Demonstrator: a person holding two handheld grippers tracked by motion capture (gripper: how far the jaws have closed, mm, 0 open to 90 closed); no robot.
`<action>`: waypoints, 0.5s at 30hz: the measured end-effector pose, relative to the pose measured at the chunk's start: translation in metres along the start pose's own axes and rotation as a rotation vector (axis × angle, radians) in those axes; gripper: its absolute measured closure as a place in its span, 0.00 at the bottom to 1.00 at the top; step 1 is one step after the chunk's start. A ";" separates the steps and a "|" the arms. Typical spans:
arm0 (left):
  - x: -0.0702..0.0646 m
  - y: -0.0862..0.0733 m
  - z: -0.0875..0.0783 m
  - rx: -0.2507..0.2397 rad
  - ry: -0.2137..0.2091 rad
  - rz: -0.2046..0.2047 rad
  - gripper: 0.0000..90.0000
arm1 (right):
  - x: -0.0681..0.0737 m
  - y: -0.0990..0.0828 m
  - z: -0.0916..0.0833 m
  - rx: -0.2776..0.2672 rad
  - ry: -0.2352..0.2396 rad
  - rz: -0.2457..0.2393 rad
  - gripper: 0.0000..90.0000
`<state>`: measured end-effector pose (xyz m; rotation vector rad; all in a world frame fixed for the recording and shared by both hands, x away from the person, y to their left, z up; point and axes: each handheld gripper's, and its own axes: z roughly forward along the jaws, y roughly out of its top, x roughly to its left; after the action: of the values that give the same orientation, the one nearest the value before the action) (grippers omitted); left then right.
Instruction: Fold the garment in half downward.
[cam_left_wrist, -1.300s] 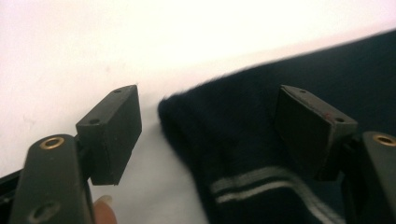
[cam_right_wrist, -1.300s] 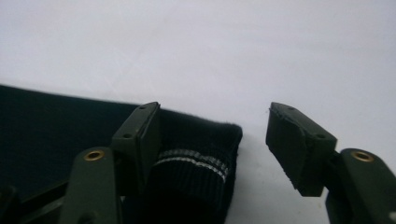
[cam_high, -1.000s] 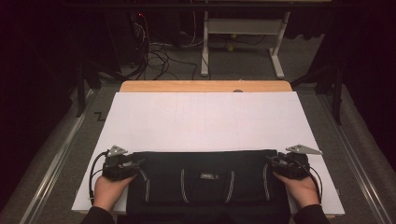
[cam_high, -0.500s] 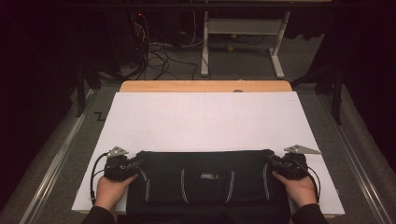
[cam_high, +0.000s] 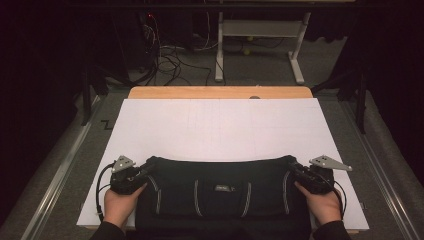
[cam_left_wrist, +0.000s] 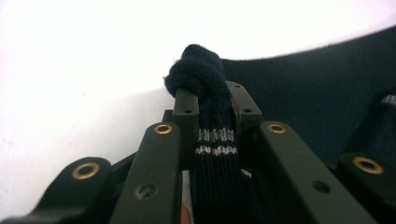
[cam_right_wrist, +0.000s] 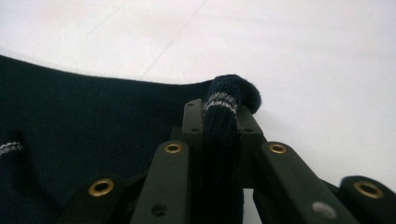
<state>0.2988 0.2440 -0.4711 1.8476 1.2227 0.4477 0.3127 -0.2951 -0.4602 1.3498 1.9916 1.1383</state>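
You face a white sheet (cam_high: 225, 125) covering a light wooden tabletop (cam_high: 220, 92); beyond it, grey carpet floor (cam_high: 265, 60), tangled black cables (cam_high: 167, 57), a white metal desk frame (cam_high: 260, 30), dim surroundings.

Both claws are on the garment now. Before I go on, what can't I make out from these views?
- Garment: its near edge is cut off by the bottom of the high view, so its type stays unclear.
- Small label on the garment: too small to read in the high view.
- Left claw and right claw: pinched knit covers the pads in the gripper views.
- Table surface: covered by the white sheet.
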 end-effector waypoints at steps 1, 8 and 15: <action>-0.001 0.003 -0.002 -0.014 0.002 0.007 0.82 | 0.005 0.005 -0.006 -0.038 -0.010 -0.018 0.90; -0.003 0.021 -0.010 -0.084 0.014 0.036 0.82 | 0.012 0.020 -0.015 -0.131 -0.039 -0.069 0.90; 0.002 0.038 -0.004 -0.100 0.030 0.043 0.82 | 0.004 0.034 -0.010 -0.157 -0.052 -0.067 0.90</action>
<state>0.3188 0.2419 -0.4385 1.7906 1.1611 0.5519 0.3211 -0.2890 -0.4260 1.2119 1.8546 1.1896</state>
